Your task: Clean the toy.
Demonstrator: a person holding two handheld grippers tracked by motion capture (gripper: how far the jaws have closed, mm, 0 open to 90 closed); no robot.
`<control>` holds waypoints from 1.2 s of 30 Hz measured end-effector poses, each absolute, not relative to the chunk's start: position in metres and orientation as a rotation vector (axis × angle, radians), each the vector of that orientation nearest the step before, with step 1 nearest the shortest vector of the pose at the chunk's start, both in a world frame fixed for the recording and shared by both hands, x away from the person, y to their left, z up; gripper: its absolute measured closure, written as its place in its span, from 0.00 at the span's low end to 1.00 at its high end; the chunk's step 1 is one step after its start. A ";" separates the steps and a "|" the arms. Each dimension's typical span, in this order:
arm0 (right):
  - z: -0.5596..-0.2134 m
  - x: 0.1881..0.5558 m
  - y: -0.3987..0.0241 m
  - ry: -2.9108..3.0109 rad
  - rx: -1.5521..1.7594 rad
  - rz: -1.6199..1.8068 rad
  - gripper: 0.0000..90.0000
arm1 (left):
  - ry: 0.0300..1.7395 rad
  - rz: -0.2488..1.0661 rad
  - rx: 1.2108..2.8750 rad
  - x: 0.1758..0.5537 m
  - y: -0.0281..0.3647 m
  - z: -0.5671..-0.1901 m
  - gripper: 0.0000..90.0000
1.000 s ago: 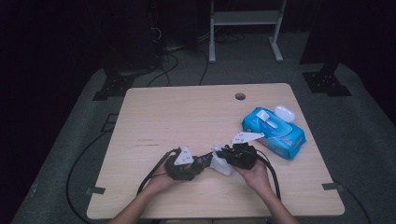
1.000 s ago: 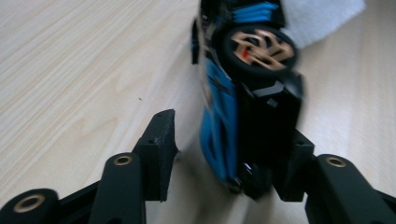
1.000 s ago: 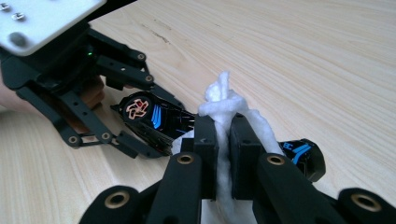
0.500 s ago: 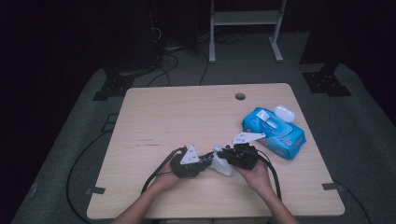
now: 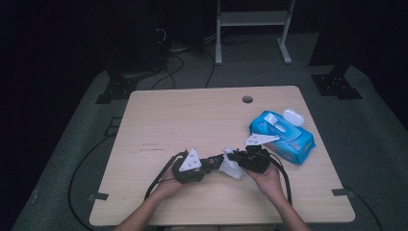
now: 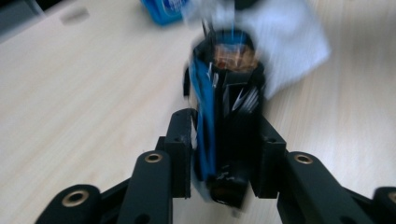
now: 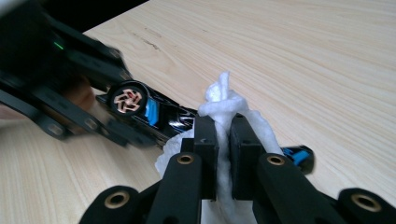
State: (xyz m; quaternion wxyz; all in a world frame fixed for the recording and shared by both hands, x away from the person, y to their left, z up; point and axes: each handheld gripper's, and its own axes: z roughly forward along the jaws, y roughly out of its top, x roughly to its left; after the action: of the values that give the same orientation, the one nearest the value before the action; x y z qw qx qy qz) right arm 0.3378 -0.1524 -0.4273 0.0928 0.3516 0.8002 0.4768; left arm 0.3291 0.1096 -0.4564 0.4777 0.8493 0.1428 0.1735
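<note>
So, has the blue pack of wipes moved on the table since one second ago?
No. The blue pack lies in the same spot, below and right of the round hole in the table, small white case at its far corner.

white wipe (image 7: 224, 112), black-and-blue toy car (image 6: 229, 116)

Dark lab: bare table (image 5: 192, 115), floor cables (image 5: 187, 65), stands (image 5: 252, 29).
</note>
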 end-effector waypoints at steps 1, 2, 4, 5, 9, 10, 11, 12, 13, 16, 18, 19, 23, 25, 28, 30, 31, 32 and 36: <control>-0.427 0.338 -0.152 2.376 1.044 1.416 0.92 | 0.349 0.424 2.074 0.329 0.110 -0.456 0.76; -0.428 0.339 -0.155 2.371 1.059 1.440 0.92 | 0.323 0.444 2.075 0.327 0.108 -0.452 0.77; -0.427 0.341 -0.156 2.372 1.076 1.477 0.92 | 0.314 0.448 2.081 0.326 0.106 -0.452 0.77; -0.427 0.341 -0.156 2.372 1.076 1.477 0.92 | 0.314 0.448 2.081 0.326 0.106 -0.452 0.77; -0.427 0.340 -0.154 2.379 1.062 1.450 0.92 | 0.322 0.441 2.078 0.325 0.105 -0.457 0.77; -0.428 0.339 -0.153 2.381 1.056 1.443 0.92 | 0.322 0.440 2.080 0.326 0.105 -0.458 0.77; -0.428 0.339 -0.153 2.383 1.055 1.440 0.92 | 0.324 0.433 2.082 0.327 0.106 -0.459 0.77; -0.427 0.339 -0.152 2.388 1.048 1.432 0.92 | 0.325 0.429 2.083 0.327 0.106 -0.459 0.77; -0.427 0.339 -0.152 2.388 1.048 1.432 0.92 | 0.325 0.429 2.083 0.327 0.106 -0.459 0.77; -0.426 0.342 -0.158 2.371 1.067 1.425 0.92 | 0.335 0.417 2.111 0.329 0.109 -0.461 0.76; -0.426 0.343 -0.165 2.355 1.097 1.436 0.92 | 0.345 0.411 2.132 0.330 0.111 -0.464 0.76; -0.426 0.343 -0.165 2.355 1.097 1.436 0.92 | 0.345 0.411 2.132 0.330 0.111 -0.464 0.76; -0.426 0.342 -0.176 2.352 1.123 1.426 0.92 | 0.357 0.389 2.156 0.332 0.112 -0.464 0.76; -0.425 0.340 -0.179 2.354 1.123 1.418 0.92 | 0.361 0.389 2.165 0.333 0.112 -0.463 0.74; -0.422 0.332 -0.190 2.348 1.124 1.407 0.92 | 0.383 0.400 2.201 0.336 0.107 -0.457 0.66; -0.420 0.328 -0.197 2.339 1.122 1.405 0.92 | 0.362 0.405 2.224 0.338 0.102 -0.451 0.61; -0.420 0.328 -0.197 2.339 1.122 1.405 0.92 | 0.362 0.405 2.224 0.338 0.102 -0.451 0.61; -0.421 0.326 -0.203 2.328 1.134 1.415 0.92 | 0.350 0.404 2.247 0.340 0.094 -0.445 0.60; -0.425 0.327 -0.212 2.319 1.170 1.438 0.92 | 0.322 0.412 2.318 0.347 0.075 -0.435 0.57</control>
State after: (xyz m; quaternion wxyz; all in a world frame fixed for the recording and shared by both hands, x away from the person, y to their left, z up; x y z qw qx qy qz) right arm 0.3268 -0.2122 -0.4248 0.0863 0.3925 0.7782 0.4826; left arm 0.3468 0.0752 -0.4347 0.3735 0.9049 0.1257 0.1607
